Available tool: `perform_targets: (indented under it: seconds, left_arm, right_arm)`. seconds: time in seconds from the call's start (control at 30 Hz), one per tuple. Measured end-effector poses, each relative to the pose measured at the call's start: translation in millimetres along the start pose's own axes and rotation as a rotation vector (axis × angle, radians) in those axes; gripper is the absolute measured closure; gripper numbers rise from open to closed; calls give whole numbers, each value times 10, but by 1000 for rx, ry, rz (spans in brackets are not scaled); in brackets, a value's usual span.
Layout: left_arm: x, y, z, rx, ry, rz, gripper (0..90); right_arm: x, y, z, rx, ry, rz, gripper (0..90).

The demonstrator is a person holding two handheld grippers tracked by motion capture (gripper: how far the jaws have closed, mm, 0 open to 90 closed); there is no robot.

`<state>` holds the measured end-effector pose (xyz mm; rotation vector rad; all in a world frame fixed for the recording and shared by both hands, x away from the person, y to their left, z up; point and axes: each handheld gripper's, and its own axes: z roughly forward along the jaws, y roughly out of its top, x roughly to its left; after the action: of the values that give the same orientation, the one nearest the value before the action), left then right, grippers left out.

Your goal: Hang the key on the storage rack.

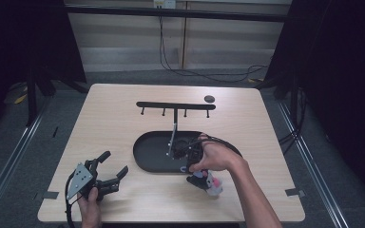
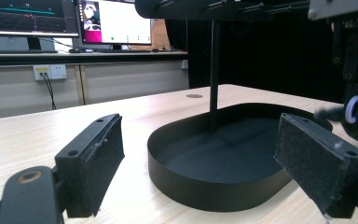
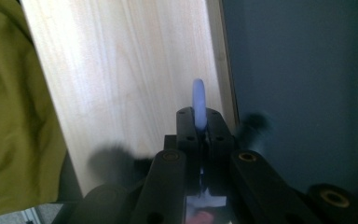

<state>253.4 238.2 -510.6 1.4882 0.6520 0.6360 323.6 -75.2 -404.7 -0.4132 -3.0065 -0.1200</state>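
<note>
A black oval tray (image 1: 145, 154) sits mid-table, and a thin pole (image 1: 174, 128) rises from it to a black crossbar (image 1: 176, 105) with several small pegs. My right gripper (image 1: 187, 166) hovers over the tray's front right rim, shut on a pale blue ring (image 1: 184, 169). In the right gripper view the ring (image 3: 199, 98) stands edge-on between the pressed-together jaws of the right gripper (image 3: 199, 115). My left gripper (image 1: 115, 162) rests near the table's front left, open and holding nothing. In the left gripper view the left gripper (image 2: 200, 154) faces the tray (image 2: 205, 186), and the ring (image 2: 352, 109) is at the far right.
A small black disc (image 1: 209, 99) lies on the table behind the crossbar's right end. A pink and white object (image 1: 210, 184) is below the right hand. The table's front edge (image 1: 171, 221) is close to both hands. Monitors (image 2: 112, 21) stand beyond the table.
</note>
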Motion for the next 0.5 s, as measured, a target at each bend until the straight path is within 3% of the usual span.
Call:
perform_targets:
  seconds: [0.5]
  left_arm:
    - [0,0,0,0,0,0,152]
  right_arm:
    - [20,-71,-321,-22,-29,-10,870]
